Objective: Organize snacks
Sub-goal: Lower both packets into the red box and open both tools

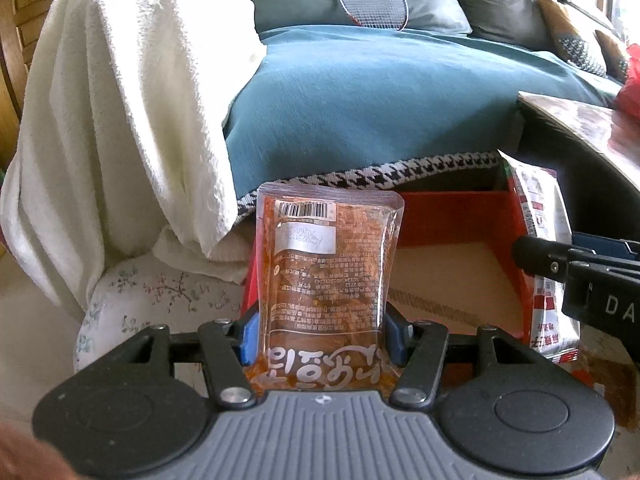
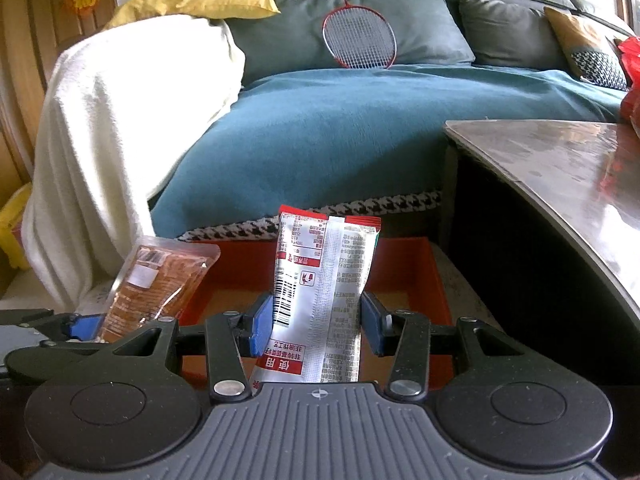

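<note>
My left gripper (image 1: 322, 338) is shut on a clear orange snack pouch (image 1: 326, 264) with a barcode, held upright over the left edge of a red cardboard box (image 1: 452, 220). My right gripper (image 2: 316, 326) is shut on a silver and red snack packet (image 2: 324, 288), held upright above the same red box (image 2: 404, 264). The orange pouch (image 2: 160, 280) and the left gripper show at the left of the right wrist view. The silver packet (image 1: 540, 216) and the right gripper show at the right of the left wrist view.
A sofa with a teal cover (image 2: 340, 132) and a white blanket (image 2: 120, 120) stands behind the box. A badminton racket (image 2: 358, 36) leans on the cushions. A glossy table (image 2: 560, 168) is at the right, with a red bag (image 2: 632, 80) on it.
</note>
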### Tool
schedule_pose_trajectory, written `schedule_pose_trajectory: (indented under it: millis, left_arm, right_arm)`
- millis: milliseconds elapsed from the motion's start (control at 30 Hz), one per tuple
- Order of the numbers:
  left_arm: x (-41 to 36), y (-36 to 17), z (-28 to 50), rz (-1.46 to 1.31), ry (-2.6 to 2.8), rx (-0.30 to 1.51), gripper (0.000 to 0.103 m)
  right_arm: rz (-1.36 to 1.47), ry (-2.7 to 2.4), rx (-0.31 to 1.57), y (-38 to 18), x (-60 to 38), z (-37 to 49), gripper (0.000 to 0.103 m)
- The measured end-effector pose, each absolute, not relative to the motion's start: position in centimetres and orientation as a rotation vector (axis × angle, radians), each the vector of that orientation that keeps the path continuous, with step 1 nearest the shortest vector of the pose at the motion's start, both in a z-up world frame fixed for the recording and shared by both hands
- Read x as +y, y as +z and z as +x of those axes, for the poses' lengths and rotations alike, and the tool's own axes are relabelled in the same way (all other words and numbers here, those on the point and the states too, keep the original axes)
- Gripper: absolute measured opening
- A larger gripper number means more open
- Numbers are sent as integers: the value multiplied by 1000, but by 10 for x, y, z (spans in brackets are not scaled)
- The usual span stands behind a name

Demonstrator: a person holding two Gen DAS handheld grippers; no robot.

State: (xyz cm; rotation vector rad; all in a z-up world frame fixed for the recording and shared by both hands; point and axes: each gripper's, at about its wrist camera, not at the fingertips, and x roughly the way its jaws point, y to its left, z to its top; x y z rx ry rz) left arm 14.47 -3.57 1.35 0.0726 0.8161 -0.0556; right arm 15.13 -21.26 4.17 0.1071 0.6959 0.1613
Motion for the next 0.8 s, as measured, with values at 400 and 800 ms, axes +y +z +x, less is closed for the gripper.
schedule_pose_trajectory:
  millis: [400, 800]
  left_arm:
    - [-43, -1, 181, 87, -43, 826, 52]
    - [-46, -29, 208, 70, -45, 892, 52]
  right_arm:
    - [89, 151, 727, 24, -216, 187, 54]
    - [63, 160, 797, -2, -205, 215, 54]
